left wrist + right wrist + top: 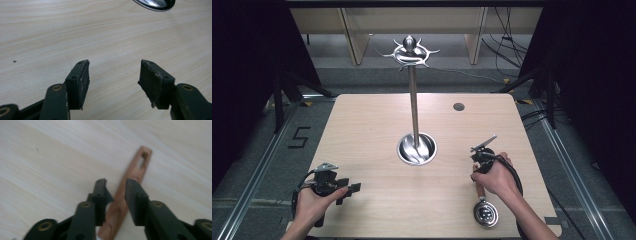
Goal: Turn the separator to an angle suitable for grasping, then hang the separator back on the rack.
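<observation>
The high view gives us the whole wooden table: a steel utensil stand rising from its round base at centre, and near the front right edge a strainer ladle lying flat, metal bowl toward the person. In the right gripper view, the right gripper straddles the ladle's wooden handle, jaws parted around it, pads not pressing, hanging slot at the far end. The left gripper hangs released over bare wood at front left.
</observation>
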Motion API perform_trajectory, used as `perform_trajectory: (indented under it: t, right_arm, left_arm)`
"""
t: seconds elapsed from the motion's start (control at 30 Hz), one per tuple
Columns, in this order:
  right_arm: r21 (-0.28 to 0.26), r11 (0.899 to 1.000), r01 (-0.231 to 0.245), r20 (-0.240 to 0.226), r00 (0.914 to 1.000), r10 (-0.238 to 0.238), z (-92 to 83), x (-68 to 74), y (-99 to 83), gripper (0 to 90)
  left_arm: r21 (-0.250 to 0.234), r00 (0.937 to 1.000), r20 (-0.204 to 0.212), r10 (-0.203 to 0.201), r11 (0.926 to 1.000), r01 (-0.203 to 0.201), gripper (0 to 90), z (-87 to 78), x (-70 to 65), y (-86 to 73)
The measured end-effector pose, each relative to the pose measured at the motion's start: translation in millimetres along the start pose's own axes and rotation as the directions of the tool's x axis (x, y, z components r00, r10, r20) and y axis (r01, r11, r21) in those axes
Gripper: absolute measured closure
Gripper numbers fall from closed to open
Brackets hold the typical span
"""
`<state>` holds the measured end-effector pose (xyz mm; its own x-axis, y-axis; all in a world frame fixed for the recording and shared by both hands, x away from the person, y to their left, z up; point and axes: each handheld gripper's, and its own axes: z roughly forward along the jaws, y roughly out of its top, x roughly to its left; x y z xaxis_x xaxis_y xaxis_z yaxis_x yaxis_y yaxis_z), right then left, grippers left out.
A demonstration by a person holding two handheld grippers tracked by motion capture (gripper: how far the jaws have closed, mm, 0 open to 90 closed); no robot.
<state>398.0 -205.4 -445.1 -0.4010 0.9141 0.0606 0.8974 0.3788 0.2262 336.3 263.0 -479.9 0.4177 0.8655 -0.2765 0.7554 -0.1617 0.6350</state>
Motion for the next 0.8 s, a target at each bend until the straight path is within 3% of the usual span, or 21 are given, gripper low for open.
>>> perform_trajectory:
  t: [0.07, 0.1, 0.13, 0.2, 0.3, 0.37, 0.47, 0.5, 0.57, 0.77, 0.8]
  right_arm:
    - [0.010, 1.000, 0.008, 0.012, 0.9999, -0.008, -0.7, -2.0, -4.5, 64.4]
    - [0.024, 1.000, -0.008, 0.020, 0.9998, 0.008, -2.0, -1.6, -8.6, 61.9]
    - [0.026, 0.999, -0.044, 0.035, 0.9985, 0.043, -0.9, -1.3, -16.4, 53.3]
    - [0.083, 0.995, -0.049, 0.029, 0.9985, 0.046, 1.7, -0.9, -23.5, 49.8]
    - [0.088, 0.994, -0.057, 0.009, 0.9984, 0.056, 3.2, 0.4, -28.3, 49.4]
    - [0.097, 0.993, -0.060, 0.005, 0.9982, 0.060, 4.9, 1.7, -30.4, 49.3]
    - [0.104, 0.992, -0.077, -0.003, 0.9970, 0.078, 6.2, 2.4, -29.1, 50.1]
    - [0.098, 0.992, -0.077, -0.020, 0.9966, 0.079, 7.0, 1.4, -28.3, 51.1]
    - [0.120, 0.988, -0.097, 0.002, 0.9952, 0.097, 8.5, 4.1, -23.5, 52.5]
    - [0.107, 0.989, -0.097, 0.021, 0.9952, 0.096, 16.1, 7.8, -24.9, 53.4]
    - [0.124, 0.986, -0.108, 0.022, 0.9941, 0.107, 15.9, 7.9, -24.7, 53.3]
  left_arm:
    - [0.002, 1.0000, 0.000, 0.002, 1.0000, -0.002, 40.4, 0.0, 0.1, 0.0]
    - [0.004, 1.0000, 0.000, 0.005, 1.0000, -0.005, 40.4, 0.2, 0.1, 0.0]
    - [-0.007, 1.0000, -0.001, -0.002, 1.0000, 0.002, 40.4, 1.6, -0.5, -0.3]
    - [0.005, 0.9998, 0.012, 0.014, 0.9999, -0.014, 40.4, 0.6, -0.8, 0.4]
    - [-0.011, 1.0000, 0.007, -0.001, 0.9999, 0.001, 40.5, 1.5, -2.8, 0.6]
    - [-0.004, 0.9996, 0.016, 0.021, 0.9998, -0.021, 40.5, -0.3, -2.1, 0.6]
    - [-0.001, 0.9997, 0.016, 0.017, 0.9998, -0.017, 40.5, -0.5, -1.8, 0.1]
    - [-0.012, 1.0000, 0.006, 0.000, 0.9999, 0.000, 40.5, 0.5, -2.4, -0.4]
    - [-0.006, 0.9999, 0.011, 0.012, 0.9999, -0.012, 40.5, -1.4, 0.2, -0.5]
    - [-0.017, 0.9999, 0.012, 0.005, 0.9998, -0.004, 40.5, -0.6, -2.3, -0.5]
    - [0.005, 0.9996, 0.011, 0.025, 0.9997, -0.025, 40.5, -1.6, -1.4, -0.2]
